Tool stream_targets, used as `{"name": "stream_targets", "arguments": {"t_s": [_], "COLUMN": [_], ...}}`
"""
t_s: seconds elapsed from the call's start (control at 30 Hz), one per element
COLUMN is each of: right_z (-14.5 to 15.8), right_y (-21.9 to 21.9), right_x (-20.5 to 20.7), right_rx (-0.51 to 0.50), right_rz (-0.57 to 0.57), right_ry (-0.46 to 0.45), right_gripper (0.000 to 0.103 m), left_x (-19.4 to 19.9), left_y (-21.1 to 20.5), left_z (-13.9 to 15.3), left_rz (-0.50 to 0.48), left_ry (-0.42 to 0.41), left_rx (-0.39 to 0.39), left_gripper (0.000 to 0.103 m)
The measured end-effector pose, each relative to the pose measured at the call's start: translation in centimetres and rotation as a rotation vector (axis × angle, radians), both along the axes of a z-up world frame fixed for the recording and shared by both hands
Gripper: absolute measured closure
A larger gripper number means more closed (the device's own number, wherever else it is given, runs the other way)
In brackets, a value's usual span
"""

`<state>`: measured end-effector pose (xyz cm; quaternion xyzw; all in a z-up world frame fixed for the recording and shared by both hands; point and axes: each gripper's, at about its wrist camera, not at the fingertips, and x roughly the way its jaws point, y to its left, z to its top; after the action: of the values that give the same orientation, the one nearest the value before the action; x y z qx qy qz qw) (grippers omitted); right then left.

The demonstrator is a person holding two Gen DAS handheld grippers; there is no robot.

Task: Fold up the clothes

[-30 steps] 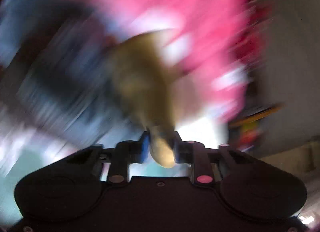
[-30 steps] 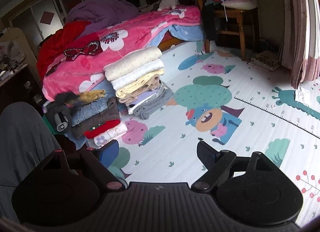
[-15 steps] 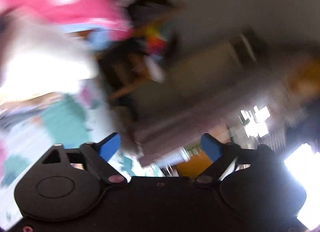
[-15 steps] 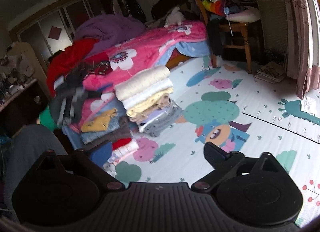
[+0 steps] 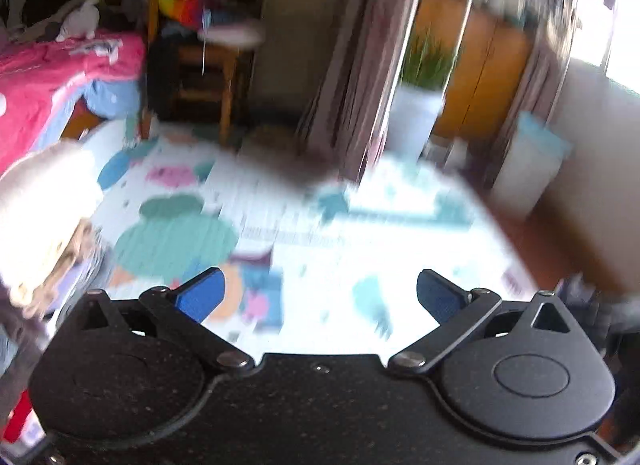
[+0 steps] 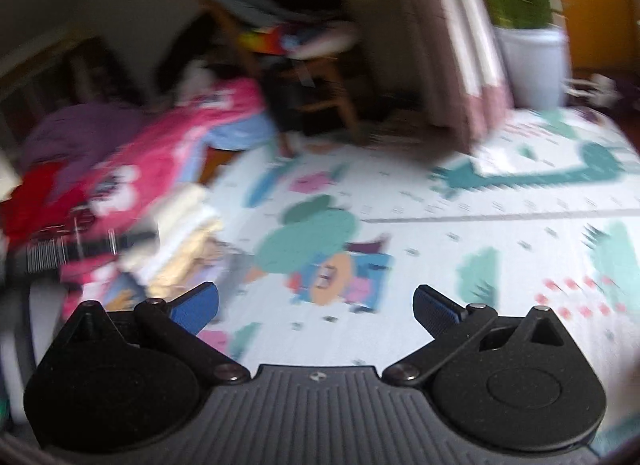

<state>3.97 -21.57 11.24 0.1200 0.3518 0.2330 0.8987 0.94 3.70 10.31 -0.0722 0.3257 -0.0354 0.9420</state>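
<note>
Whereas a second ago the left gripper point(image 5: 318, 299) pinched a tan garment between its blue pads, its jaws are now opening to their widest with nothing between them, and its view has swung from the pink quilt to the open floor; the garment is judged delivered, that fold finished. At far left, the stack of folded cream and yellow clothes point(image 6: 182, 241) sits on the white cartoon-printed play mat point(image 6: 460, 265), just beside the pink flowered quilt point(image 6: 172, 153). The right gripper point(image 6: 316, 309) likewise stands fully spread and empty above the bare mat, touching nothing. Blur hides finer detail.
</note>
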Motion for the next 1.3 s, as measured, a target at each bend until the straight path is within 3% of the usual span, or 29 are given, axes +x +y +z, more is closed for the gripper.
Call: {"name": "stream_targets", "arguments": {"t_s": [0.1,0.23,0.53,1.0,1.3], "right_z": [-2.0,-4.2,-7.8,-11.4,-12.5], "right_y": [-0.4,-0.4,0.1,1.2,1.5], "right_x": [0.1,-0.1,-1.0,-0.8,-0.8], "right_rx": [-0.055,-0.154,-0.267,-0.322,-0.349], "right_rz": [-0.081,-0.169,-0.216,-0.218,-0.21], "right_ry": [0.036,0.049,0.111,0.267,0.303], "right_gripper": [0.0,0.0,0.0,0.0,0.0], "left_x": [0.0,-0.3,0.8,1.7,1.7], "left_y": [-2.5,-4.2,-3.7,-5.2,-4.7], "left_z": [-2.8,-3.9,-6.2,-9.5,-11.1], "left_rz": [-0.017,-0.023,0.005,-0.003,0.004], "left_ry": [0.073,0.087,0.198,0.332,0.401], "left_rx": [0.078,0.197,0.127,0.209,0.175], "left_gripper": [0.0,0.0,0.0,0.0,0.0]}}
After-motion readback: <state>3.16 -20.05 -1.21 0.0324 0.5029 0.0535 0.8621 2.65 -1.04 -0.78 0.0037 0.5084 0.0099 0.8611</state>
